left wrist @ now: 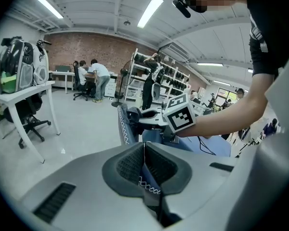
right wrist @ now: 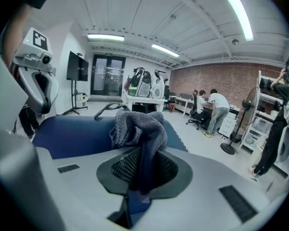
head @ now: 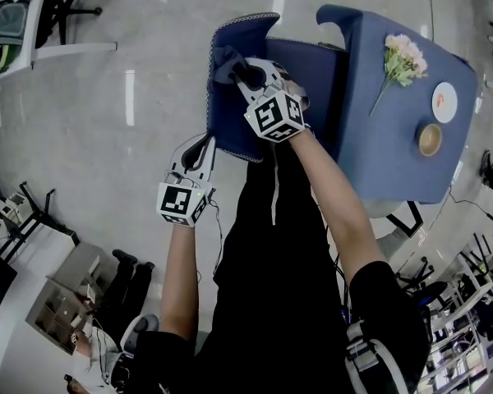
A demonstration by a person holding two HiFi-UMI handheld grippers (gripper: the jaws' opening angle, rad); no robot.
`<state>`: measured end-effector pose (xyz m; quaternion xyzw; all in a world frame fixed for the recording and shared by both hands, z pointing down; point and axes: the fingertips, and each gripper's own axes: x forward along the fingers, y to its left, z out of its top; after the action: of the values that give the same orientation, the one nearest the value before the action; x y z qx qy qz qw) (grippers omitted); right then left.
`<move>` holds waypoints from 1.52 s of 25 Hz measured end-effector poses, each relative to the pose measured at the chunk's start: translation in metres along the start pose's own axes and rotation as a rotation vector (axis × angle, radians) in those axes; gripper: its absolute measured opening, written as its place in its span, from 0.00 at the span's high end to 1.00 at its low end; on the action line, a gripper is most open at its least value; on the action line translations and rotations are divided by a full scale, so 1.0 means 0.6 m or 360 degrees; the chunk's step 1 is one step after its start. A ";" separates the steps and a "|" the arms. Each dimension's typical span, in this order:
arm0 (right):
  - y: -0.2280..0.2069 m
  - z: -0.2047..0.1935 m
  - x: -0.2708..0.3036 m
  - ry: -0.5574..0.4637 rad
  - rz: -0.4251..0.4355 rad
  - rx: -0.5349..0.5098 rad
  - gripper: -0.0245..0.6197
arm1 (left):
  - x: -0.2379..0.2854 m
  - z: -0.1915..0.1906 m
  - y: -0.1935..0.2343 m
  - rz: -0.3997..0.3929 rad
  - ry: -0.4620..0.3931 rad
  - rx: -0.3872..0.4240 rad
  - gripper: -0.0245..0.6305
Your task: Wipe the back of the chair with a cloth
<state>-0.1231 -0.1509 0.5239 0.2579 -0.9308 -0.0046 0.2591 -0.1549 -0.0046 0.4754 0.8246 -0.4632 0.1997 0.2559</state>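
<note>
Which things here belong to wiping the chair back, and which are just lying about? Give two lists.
Part of the job:
- cloth, clamped in the right gripper
- chair back, its stitched edge pinched by the left gripper

Just lying about:
- flowers
- plate
- bowl
All three sit on the blue-covered table.
</note>
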 end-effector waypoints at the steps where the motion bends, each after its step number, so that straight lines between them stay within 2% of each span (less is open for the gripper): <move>1: -0.011 -0.003 0.003 0.0005 -0.0025 0.0028 0.85 | 0.001 0.000 0.000 -0.0002 0.0001 0.0001 0.93; 9: -0.082 -0.059 0.062 0.0187 -0.0040 0.0059 0.85 | 0.011 -0.002 0.002 0.0006 0.0012 0.0002 0.93; 15: -0.133 -0.127 0.085 0.0295 -0.0098 0.0168 0.85 | 0.019 -0.004 0.006 0.0016 0.0027 0.0002 0.93; 21: -0.168 -0.218 0.094 0.0501 -0.0124 0.0157 0.85 | 0.015 -0.010 0.011 0.0036 0.0029 0.0008 0.93; 38: -0.115 -0.222 0.107 0.0458 0.0045 0.0017 0.85 | 0.018 -0.021 0.011 0.0055 -0.0042 -0.0011 0.93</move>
<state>-0.0727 -0.2247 0.6604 0.2443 -0.8875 0.0410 0.3886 -0.1565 -0.0069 0.4929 0.8181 -0.4815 0.1916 0.2493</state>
